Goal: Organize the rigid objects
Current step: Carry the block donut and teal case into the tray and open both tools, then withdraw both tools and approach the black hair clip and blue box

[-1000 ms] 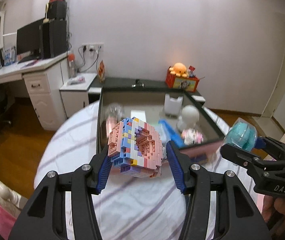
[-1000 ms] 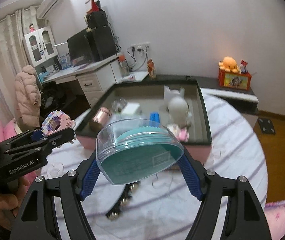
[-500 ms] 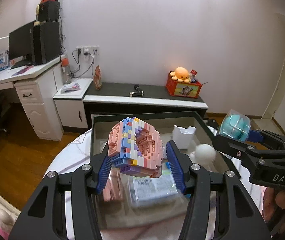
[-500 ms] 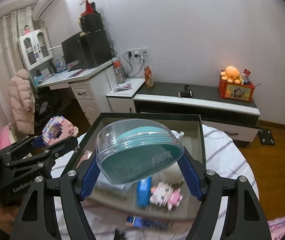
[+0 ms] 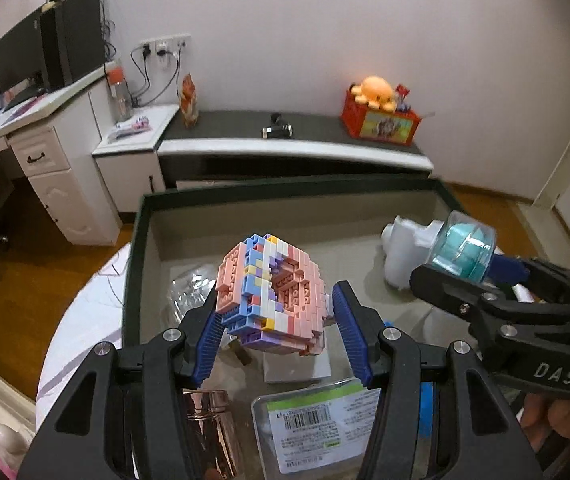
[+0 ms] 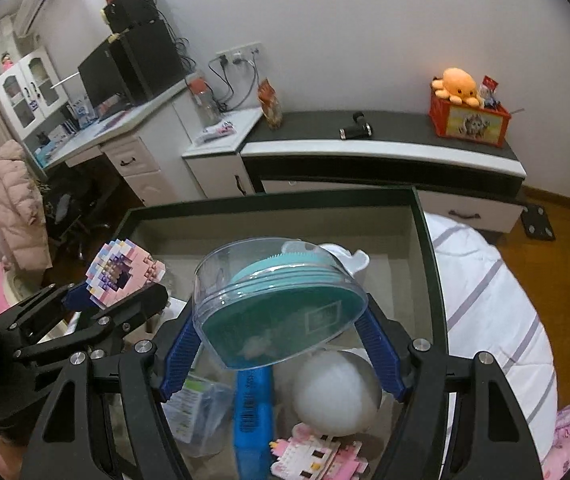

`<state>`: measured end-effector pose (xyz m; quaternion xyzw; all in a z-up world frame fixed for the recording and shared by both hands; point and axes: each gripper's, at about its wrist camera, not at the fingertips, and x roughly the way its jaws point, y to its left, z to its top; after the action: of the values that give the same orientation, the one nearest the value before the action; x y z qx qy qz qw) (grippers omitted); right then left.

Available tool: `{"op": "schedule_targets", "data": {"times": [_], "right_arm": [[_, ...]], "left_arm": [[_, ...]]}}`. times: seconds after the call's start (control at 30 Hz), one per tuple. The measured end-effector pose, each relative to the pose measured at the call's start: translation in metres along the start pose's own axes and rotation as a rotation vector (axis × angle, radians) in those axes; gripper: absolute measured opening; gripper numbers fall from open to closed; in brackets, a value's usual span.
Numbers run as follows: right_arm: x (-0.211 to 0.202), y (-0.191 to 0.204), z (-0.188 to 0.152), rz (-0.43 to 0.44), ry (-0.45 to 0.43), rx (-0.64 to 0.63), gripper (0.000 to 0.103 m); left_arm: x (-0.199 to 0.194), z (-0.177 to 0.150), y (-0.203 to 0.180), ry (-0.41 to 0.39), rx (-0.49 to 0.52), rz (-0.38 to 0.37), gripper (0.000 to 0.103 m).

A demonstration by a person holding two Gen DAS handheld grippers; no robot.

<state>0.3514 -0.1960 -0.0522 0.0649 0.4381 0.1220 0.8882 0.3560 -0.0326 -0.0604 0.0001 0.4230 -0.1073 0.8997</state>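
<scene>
Pastel brick model sits clamped in the left gripper, above the box. Right gripper clamps a clear case beside it, equally near.

The copper cup and labelled box are cut off below.

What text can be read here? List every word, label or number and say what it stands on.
"DAS": white letters on the black body of the right gripper, seen from the left wrist.
Barcode label with fine print on the clear plastic packet: too small to read.
Barcode on the blue box: unreadable.
Square mark on the teal round case: blurred.
</scene>
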Motion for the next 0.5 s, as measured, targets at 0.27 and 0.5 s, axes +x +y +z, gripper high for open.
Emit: {"op": "schedule_targets", "data": {"times": [0.27,0.5], "right_arm": [[-0.014,0.0,-0.003,0.004,-0.011,-0.003,0.084],[-0.044,0.002,-0.011,-0.027,-0.078,0.014,0.103]], "left_arm": [[-0.02,-0.013,0.001,-0.041,-0.001,0.063,0.093],[-0.058,-0.036,0.001,-0.116,0.009,0.102,0.101]]}}
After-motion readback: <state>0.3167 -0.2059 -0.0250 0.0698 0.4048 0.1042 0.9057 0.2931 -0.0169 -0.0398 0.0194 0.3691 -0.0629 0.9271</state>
